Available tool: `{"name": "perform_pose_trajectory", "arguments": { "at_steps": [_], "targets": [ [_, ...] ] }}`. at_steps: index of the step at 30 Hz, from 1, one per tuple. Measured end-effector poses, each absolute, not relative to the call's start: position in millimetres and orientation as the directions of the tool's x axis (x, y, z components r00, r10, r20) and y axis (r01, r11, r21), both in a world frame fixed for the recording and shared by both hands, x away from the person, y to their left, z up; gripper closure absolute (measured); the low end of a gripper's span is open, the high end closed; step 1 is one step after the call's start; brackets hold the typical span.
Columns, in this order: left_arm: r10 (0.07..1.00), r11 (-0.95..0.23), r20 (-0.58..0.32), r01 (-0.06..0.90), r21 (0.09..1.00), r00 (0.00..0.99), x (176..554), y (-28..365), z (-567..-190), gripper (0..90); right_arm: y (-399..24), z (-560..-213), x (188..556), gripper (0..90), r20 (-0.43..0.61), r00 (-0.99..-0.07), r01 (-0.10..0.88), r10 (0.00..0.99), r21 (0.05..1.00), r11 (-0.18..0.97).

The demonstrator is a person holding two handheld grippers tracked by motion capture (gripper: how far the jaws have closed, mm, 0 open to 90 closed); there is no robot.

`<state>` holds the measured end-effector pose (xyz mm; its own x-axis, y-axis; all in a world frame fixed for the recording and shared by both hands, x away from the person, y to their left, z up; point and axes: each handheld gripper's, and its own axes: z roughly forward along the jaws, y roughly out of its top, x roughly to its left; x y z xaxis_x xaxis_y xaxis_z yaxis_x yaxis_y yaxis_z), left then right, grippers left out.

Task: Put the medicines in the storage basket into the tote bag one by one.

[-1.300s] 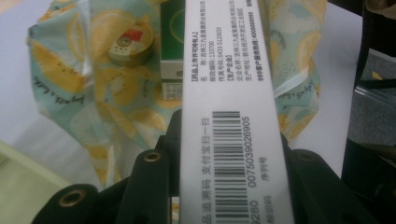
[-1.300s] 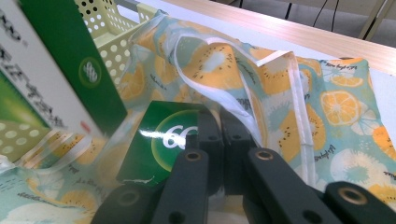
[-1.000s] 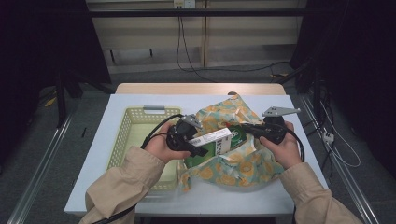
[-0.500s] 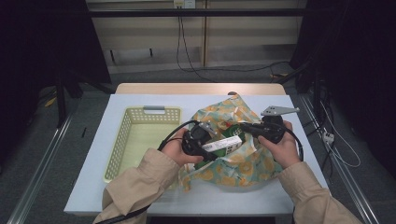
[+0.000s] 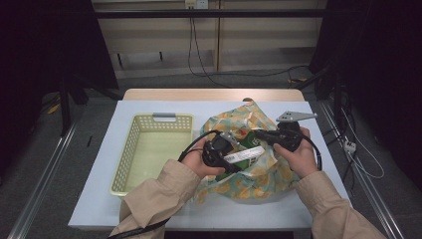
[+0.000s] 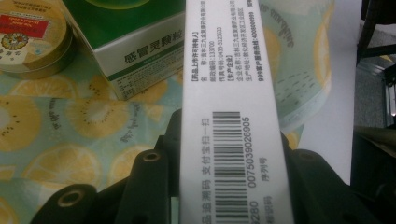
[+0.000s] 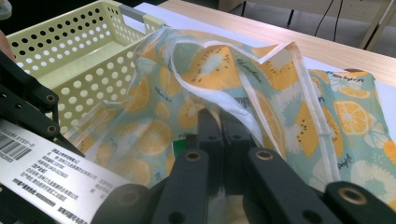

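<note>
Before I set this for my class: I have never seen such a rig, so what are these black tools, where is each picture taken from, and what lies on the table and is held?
A person sits at a table with a hand-held two-jaw gripper in each hand. One camera looks down from above; one rides on each gripper, looking along its black jaws. The left gripper is clamped on a white box with a barcode. The right gripper is shut on the edge of a fruit-print cloth bag, holding it open. Inside the bag lie a green and white box and a round gold tin. A pale yellow basket stands beside the bag.
</note>
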<state>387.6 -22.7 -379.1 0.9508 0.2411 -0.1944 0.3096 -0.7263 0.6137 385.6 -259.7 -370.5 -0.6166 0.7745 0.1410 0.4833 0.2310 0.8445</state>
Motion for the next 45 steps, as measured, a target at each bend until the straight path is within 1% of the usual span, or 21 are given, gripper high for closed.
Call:
{"name": "perform_pose_trajectory", "arguments": {
  "at_steps": [2,3,4,8,10,13,25,29,33,34,35,36,37,39,41,45],
  "targets": [
    [0.252,-0.734,-0.187,0.314,0.603,0.949,386,-25,-381,64.4,-260,-370,386,88.9,0.142,-0.616,0.483,0.775,0.845,0.230],
    [0.239,-0.751,-0.177,0.297,0.589,0.955,387,-26,-381,64.4,-260,-370,386,88.9,0.143,-0.616,0.484,0.775,0.844,0.229],
    [0.253,-0.738,-0.187,0.315,0.597,0.949,385,-27,-383,64.4,-260,-370,386,88.9,0.142,-0.617,0.483,0.774,0.845,0.230],
    [0.256,-0.736,-0.192,0.320,0.596,0.947,385,-27,-384,64.4,-260,-369,386,88.9,0.143,-0.615,0.485,0.775,0.844,0.229],
    [0.263,-0.740,-0.176,0.316,0.594,0.949,386,-27,-384,64.4,-261,-369,386,88.9,0.143,-0.615,0.484,0.775,0.845,0.228],
    [0.281,-0.735,-0.182,0.333,0.591,0.942,387,-26,-384,64.4,-260,-369,385,88.9,0.145,-0.616,0.485,0.774,0.844,0.228],
    [0.358,-0.681,-0.186,0.392,0.618,0.915,394,-36,-386,64.5,-259,-366,386,88.9,0.147,-0.618,0.483,0.773,0.847,0.225],
    [0.380,-0.651,-0.203,0.417,0.634,0.902,397,-47,-390,64.1,-259,-365,387,88.9,0.145,-0.615,0.482,0.775,0.847,0.224],
    [0.394,-0.627,-0.190,0.414,0.660,0.899,397,-61,-395,62.4,-260,-365,388,88.9,0.140,-0.608,0.482,0.782,0.847,0.223],
    [0.394,-0.622,-0.187,0.410,0.667,0.900,397,-62,-397,60.4,-260,-366,389,88.8,0.142,-0.607,0.484,0.782,0.847,0.222],
    [0.405,-0.616,-0.191,0.421,0.666,0.894,398,-63,-397,53.3,-260,-366,390,88.9,0.147,-0.606,0.486,0.782,0.847,0.217],
    [0.419,-0.603,-0.197,0.434,0.669,0.886,398,-62,-396,42.6,-260,-366,390,88.9,0.151,-0.607,0.488,0.781,0.846,0.216],
    [0.424,-0.605,-0.199,0.440,0.664,0.884,398,-59,-394,35.8,-260,-367,390,88.9,0.145,-0.608,0.485,0.780,0.846,0.222],
    [0.447,-0.597,-0.206,0.462,0.656,0.871,398,-52,-390,29.8,-259,-367,389,88.8,0.138,-0.615,0.482,0.777,0.845,0.232],
    [0.464,-0.604,-0.184,0.461,0.650,0.867,399,-43,-385,23.2,-259,-369,389,88.8,0.136,-0.614,0.484,0.778,0.843,0.234],
    [0.484,-0.578,-0.188,0.473,0.664,0.855,402,-23,-372,19.3,-262,-370,387,88.9,0.141,-0.609,0.487,0.781,0.844,0.227]
  ]
}}
